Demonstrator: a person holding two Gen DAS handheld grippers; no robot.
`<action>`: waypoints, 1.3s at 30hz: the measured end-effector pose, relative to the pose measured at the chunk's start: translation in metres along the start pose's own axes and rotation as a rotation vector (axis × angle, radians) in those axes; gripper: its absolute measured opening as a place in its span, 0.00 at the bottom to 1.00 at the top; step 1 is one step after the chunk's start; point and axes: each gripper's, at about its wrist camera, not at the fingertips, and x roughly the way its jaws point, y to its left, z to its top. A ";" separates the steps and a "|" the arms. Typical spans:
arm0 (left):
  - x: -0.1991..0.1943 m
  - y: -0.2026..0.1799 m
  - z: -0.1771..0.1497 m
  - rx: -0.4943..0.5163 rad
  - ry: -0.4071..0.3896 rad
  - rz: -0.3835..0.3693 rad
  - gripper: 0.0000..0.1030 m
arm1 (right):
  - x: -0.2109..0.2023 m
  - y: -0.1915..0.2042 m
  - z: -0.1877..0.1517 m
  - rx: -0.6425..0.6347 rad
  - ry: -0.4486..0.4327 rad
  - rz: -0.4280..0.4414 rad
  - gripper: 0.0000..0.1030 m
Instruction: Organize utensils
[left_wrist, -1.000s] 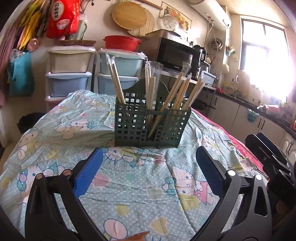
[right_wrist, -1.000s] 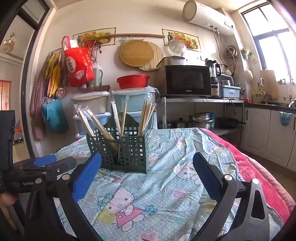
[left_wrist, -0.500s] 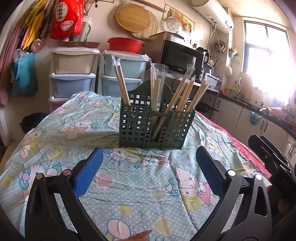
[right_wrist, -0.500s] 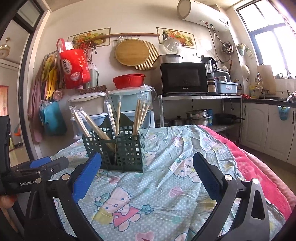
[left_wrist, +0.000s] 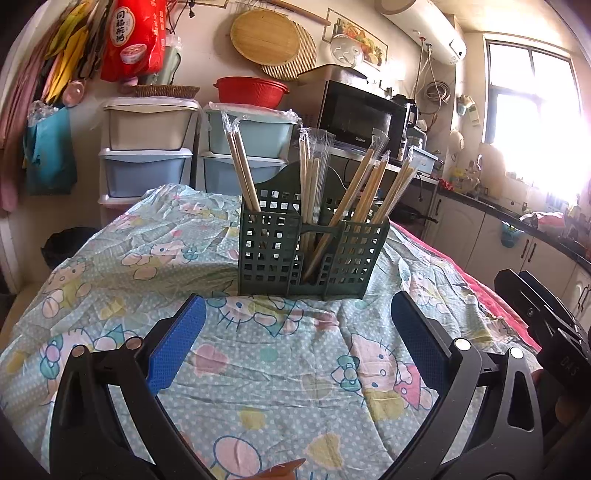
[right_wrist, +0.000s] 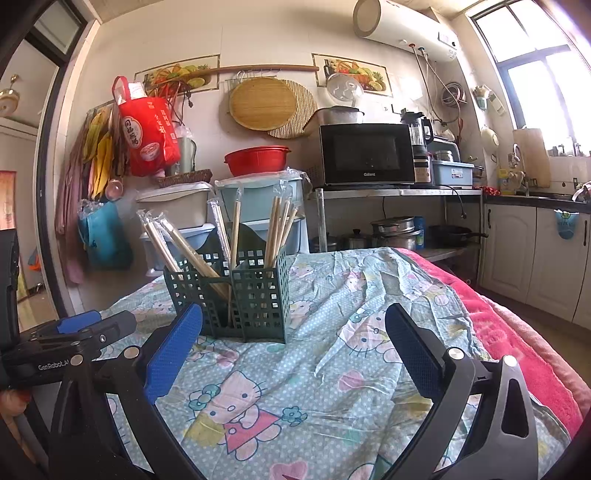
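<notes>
- Kitchen table (left_wrist: 110, 266) under a cartoon-cat cloth carries a green lattice caddy (left_wrist: 312, 254) upright at its middle.
- Wrapped chopsticks (left_wrist: 369, 184) stand in its compartments.
- Left gripper (left_wrist: 295, 332) and right gripper (right_wrist: 293, 332) hover near the caddy, jaws wide, empty.

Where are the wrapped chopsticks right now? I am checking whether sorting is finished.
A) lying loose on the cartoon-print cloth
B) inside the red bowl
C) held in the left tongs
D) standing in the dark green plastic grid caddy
D: the plastic-wrapped wooden chopsticks all stand in the dark green plastic grid caddy; both left tongs and right tongs are open and empty.
</notes>
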 end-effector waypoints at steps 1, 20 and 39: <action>0.000 0.000 0.000 0.000 0.000 -0.002 0.90 | 0.000 0.000 0.000 0.000 0.000 -0.002 0.94; -0.001 -0.001 0.000 0.001 0.004 0.005 0.90 | 0.000 0.000 0.000 0.001 -0.001 -0.003 0.94; 0.005 -0.003 -0.001 0.005 0.024 0.012 0.90 | -0.002 -0.001 0.001 0.010 0.009 -0.017 0.94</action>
